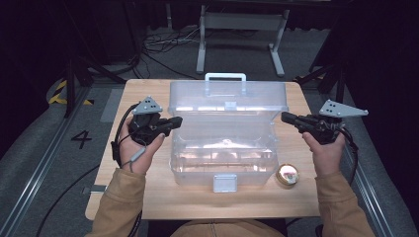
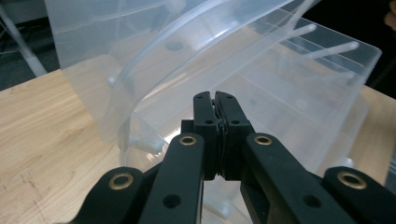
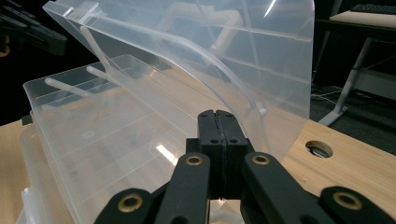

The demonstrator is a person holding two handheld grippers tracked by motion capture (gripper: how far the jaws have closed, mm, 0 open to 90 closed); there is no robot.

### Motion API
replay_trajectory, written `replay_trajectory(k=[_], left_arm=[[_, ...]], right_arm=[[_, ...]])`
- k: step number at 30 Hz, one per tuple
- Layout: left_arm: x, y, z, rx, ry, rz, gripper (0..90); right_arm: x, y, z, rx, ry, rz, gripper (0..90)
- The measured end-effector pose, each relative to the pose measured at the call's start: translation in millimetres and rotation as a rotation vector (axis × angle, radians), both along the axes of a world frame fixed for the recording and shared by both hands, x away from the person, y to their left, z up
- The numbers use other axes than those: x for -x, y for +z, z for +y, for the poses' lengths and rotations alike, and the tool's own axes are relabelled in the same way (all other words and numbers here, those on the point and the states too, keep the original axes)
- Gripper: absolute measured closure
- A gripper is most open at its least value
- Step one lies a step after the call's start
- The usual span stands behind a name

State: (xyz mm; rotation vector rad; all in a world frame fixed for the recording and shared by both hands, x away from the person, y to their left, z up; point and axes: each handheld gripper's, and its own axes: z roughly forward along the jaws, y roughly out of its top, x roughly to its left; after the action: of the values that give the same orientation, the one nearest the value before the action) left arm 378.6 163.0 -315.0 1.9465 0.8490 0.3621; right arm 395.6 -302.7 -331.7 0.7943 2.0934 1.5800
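Left tongs (image 1: pixel 177 120) and right tongs (image 1: pixel 286 117) pressed together, flanking open clear box (image 1: pixel 225 148), edges untouched

The high view looks forward and down from above the person's side, taking in the whole worktop (image 1: pixel 148 202) with the clear plastic toolbox (image 1: pixel 227 143) at its middle. The left gripper view sits close at the toolbox's (image 2: pixel 261 70) left end, facing across it. The right gripper view sits close at its (image 3: pixel 140 107) right end, facing back. All three share the open toolbox.
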Motion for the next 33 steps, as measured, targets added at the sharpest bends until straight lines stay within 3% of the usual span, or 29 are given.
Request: replay_trajectory(k=[14, 33], left_arm=[[-12.1, -9.8, 4.2, 0.038, 0.055, -0.036, 88.2], [-19.8, -4.9, 8.3, 0.050, 0.021, -0.031, 88.8]], right_arm=[[4.3, -3.7, 1.0, 0.009, 0.000, 0.007, 90.0], [17.7, -2.9, -4.5, 0.034, -0.015, 0.010, 90.0]])
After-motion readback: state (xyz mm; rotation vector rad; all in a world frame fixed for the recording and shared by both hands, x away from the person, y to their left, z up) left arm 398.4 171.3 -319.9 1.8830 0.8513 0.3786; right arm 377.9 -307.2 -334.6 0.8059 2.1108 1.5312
